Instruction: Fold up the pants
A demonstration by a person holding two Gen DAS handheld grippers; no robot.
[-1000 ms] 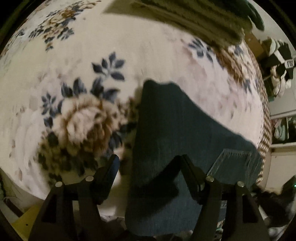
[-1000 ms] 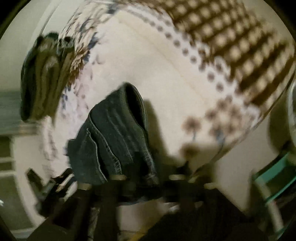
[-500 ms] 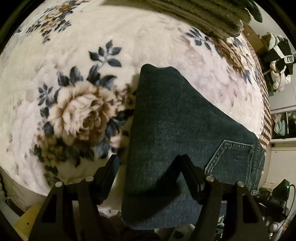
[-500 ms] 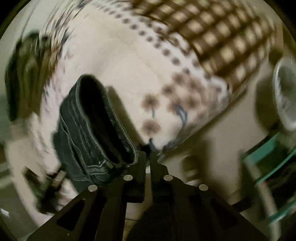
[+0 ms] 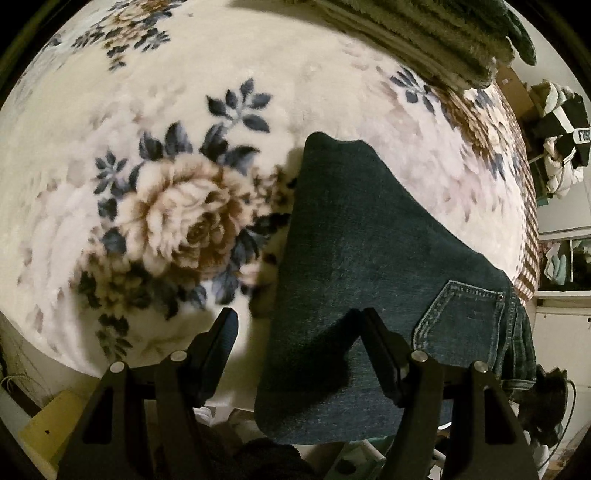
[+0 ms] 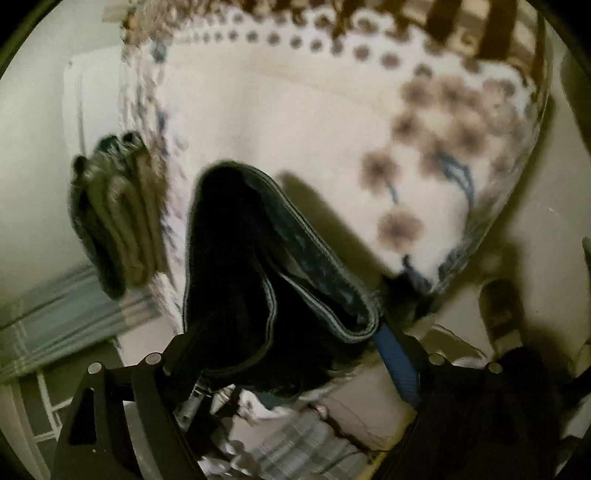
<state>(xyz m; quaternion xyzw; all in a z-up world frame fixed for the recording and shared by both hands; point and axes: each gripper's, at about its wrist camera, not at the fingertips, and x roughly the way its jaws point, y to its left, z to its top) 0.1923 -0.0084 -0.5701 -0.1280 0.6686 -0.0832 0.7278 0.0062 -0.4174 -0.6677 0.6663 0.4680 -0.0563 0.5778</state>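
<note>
Dark blue jeans (image 5: 362, 258) lie folded on a cream floral blanket (image 5: 177, 122), a back pocket (image 5: 461, 317) showing at the right; their near end hangs over the bed's edge. My left gripper (image 5: 295, 332) is open just above the near left part of the jeans, holding nothing. In the right wrist view the jeans (image 6: 251, 266) show from the waistband end, the layered edge facing me. My right gripper (image 6: 288, 347) is open, its jaws standing wide on either side of that end.
A stack of folded olive and green towels (image 5: 443, 33) sits at the blanket's far edge, also seen in the right wrist view (image 6: 114, 218). Clothes (image 5: 561, 136) hang at the far right. Clutter lies on the floor below the bed's edge.
My right gripper was shut half a second ago and now stands wide open around the waistband end. The left view has shifted only slightly; the jeans lie still.
</note>
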